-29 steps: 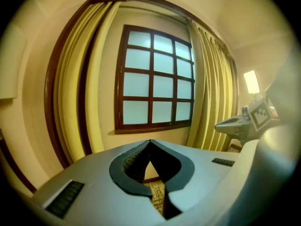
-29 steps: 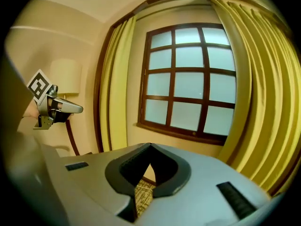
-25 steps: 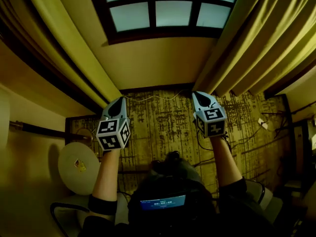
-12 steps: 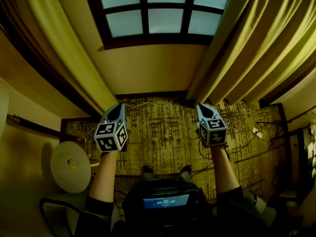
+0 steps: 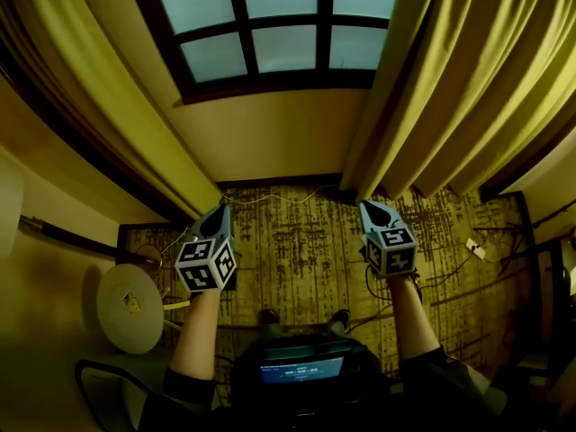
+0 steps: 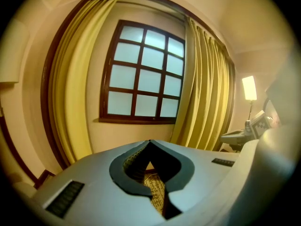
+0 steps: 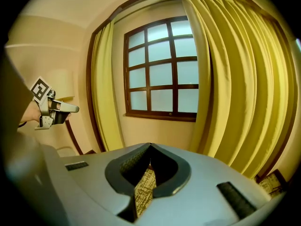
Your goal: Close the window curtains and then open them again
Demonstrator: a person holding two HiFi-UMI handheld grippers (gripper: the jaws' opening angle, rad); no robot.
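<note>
The dark-framed window (image 5: 270, 34) is uncovered, with a yellow curtain drawn back on each side: the left curtain (image 5: 117, 106) and the right curtain (image 5: 450, 88). My left gripper (image 5: 220, 209) is held out over the carpet just short of the left curtain's foot, shut and empty. My right gripper (image 5: 369, 207) is shut too, with nothing in it, close below the inner edge of the right curtain. Neither touches the cloth. The left gripper view shows the window (image 6: 143, 79) straight ahead beyond the shut tips (image 6: 150, 141). The right gripper view shows the right curtain (image 7: 240, 88) filling its right side.
A patterned carpet (image 5: 297, 241) runs to the wall, with a thin cable (image 5: 270, 196) along its base. A round white table (image 5: 129, 307) and a chair (image 5: 99, 385) stand at the lower left. More cables (image 5: 486, 241) lie at the right. A lit lamp (image 6: 249, 87) glows beyond the right curtain.
The person has stepped closer to the window, so the wall and both curtains loom nearer. Both grippers have come forward with the body and remain shut.
</note>
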